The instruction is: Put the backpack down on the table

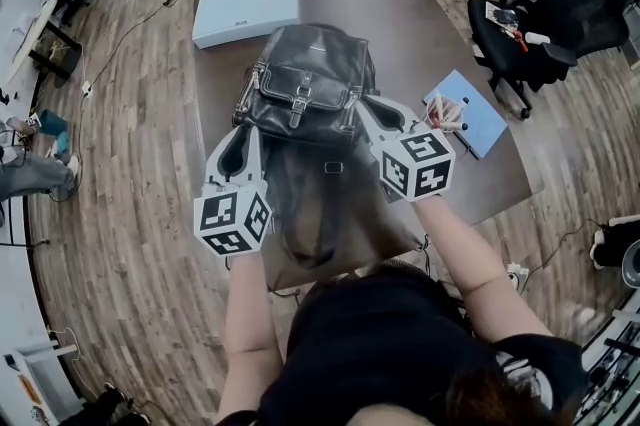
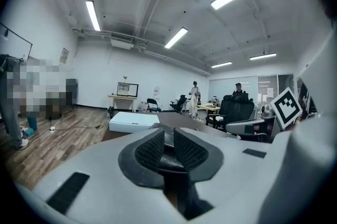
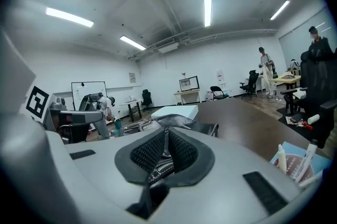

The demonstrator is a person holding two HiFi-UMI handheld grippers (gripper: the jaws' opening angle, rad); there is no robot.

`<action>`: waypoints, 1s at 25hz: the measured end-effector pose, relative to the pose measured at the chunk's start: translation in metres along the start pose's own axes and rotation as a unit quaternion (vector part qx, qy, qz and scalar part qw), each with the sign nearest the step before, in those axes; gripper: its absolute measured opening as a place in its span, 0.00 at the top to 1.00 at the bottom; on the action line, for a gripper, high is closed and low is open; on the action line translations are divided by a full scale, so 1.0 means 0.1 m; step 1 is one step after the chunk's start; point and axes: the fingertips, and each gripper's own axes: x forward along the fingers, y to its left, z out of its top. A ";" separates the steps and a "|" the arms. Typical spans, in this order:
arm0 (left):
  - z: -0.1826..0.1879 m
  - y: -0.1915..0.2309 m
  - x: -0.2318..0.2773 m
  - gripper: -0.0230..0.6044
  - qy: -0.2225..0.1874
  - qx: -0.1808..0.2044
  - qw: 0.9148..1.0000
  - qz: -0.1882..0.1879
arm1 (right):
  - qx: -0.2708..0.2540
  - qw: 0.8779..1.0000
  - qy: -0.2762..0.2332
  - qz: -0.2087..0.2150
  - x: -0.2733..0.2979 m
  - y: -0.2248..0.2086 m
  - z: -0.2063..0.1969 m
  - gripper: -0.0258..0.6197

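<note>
In mid-frame, the black leather backpack (image 1: 305, 84) sits between the left gripper (image 1: 243, 132) and right gripper (image 1: 378, 117), both clamped narrowly on its near side edges.

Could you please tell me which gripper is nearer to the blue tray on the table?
Right. The right gripper grips the backpack just beside the blue tray; the left gripper grips the opposite side, with the backpack between it and the tray.

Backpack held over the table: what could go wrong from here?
The left tongs and right tongs pinch only small bits of the backpack, so it might slip. Its hanging straps could fold underneath when it lands. The right tongs are near small bottles and might knock them.
</note>
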 end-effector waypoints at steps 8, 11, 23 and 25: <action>-0.06 0.01 -0.18 0.87 0.002 -0.015 1.000 0.011 | 0.004 1.000 0.002 0.001 -0.11 0.11 -0.02 0.93; -0.08 -0.02 -0.22 0.87 0.003 -0.016 1.000 0.008 | 0.004 1.000 0.005 0.002 -0.15 0.15 -0.04 0.93; -0.25 -0.07 -0.31 0.87 0.021 -0.024 0.999 0.008 | 0.007 1.000 0.018 0.003 -0.25 0.19 -0.14 0.93; -0.26 -0.09 -0.30 0.87 0.023 -0.024 0.999 0.006 | 0.007 1.000 0.019 0.003 -0.25 0.19 -0.14 0.93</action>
